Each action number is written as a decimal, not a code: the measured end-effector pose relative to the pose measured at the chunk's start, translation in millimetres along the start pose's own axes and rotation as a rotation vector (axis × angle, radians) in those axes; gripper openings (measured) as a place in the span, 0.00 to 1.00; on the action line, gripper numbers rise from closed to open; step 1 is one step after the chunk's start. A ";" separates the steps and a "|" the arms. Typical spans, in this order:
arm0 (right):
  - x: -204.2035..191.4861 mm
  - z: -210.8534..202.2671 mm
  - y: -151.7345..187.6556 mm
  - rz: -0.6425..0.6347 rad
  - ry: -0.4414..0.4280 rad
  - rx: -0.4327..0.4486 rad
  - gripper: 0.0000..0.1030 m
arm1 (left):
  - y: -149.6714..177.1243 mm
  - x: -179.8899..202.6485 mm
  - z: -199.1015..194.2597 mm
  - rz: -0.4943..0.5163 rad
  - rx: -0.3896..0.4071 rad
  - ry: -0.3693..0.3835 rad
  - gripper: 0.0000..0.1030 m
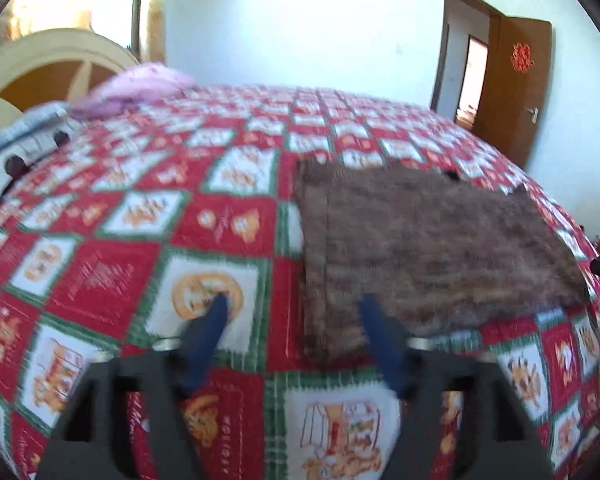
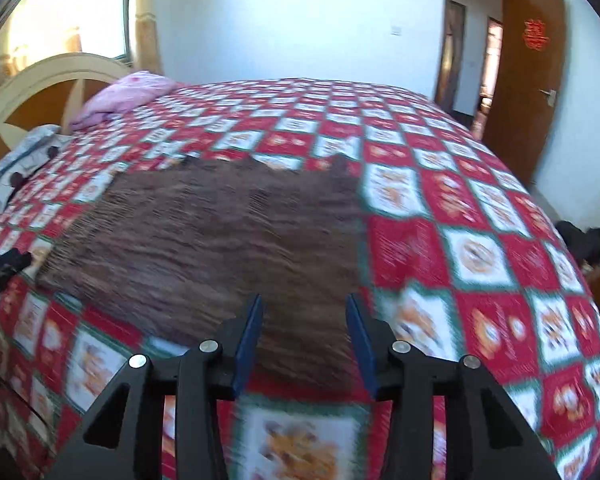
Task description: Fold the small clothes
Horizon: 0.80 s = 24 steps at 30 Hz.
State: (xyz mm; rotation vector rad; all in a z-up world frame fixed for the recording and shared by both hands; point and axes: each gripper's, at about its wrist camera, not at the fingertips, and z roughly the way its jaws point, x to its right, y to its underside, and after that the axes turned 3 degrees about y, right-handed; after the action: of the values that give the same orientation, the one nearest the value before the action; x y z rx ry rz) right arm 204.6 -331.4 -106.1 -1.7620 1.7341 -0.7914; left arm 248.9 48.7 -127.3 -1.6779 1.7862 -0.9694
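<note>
Both grippers hover open and empty — left gripper [image 1: 292, 308], right gripper [image 2: 304, 308] — over the folded brown garment [image 2: 220, 232]; lifting clear straight avoids snagging the fold.

- The right tongs [image 2: 303, 312] hang apart and empty above the near edge of the brown knitted garment [image 2: 220, 236].
- The garment lies flat on the red-checked bed quilt [image 2: 480, 248].
- A pink pillow [image 2: 128, 92] sits by the headboard [image 2: 40, 80].

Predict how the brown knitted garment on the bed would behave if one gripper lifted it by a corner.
The brown knitted garment lies flat and follows the quilt, so it would probably droop and unfold. Its fuzzy knit looks grippy, unlikely to slip. It appears thick, perhaps weighty for its size.
</note>
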 end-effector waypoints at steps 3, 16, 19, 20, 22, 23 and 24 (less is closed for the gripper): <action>-25.0 27.8 -11.9 -0.026 -0.076 -0.045 0.43 | -6.9 14.1 12.6 0.033 -0.016 -0.010 0.77; -54.7 37.2 27.2 -0.151 -0.029 -0.222 0.43 | 27.7 16.0 28.7 0.070 -0.088 -0.043 0.77; -69.7 28.1 8.7 -0.129 -0.080 -0.158 0.44 | 29.7 13.5 29.4 0.044 -0.070 -0.047 0.83; -81.8 27.4 0.0 -0.147 -0.095 -0.130 0.44 | 30.4 14.5 29.6 0.039 -0.065 -0.046 0.83; -103.4 33.1 -13.2 -0.164 -0.133 -0.104 0.44 | 32.2 14.7 27.8 0.037 -0.054 -0.045 0.83; -112.0 38.2 -16.5 -0.166 -0.152 -0.106 0.44 | 32.5 14.8 26.7 0.037 -0.054 -0.044 0.83; -124.2 48.6 -19.2 -0.169 -0.159 -0.113 0.44 | 32.9 14.4 26.1 0.037 -0.056 -0.041 0.83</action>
State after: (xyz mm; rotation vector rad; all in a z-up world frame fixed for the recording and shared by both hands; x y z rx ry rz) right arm 253.2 -208.0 -129.8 -2.0106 1.5687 -0.6120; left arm 246.6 29.9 -167.5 -1.6806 1.8263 -0.8701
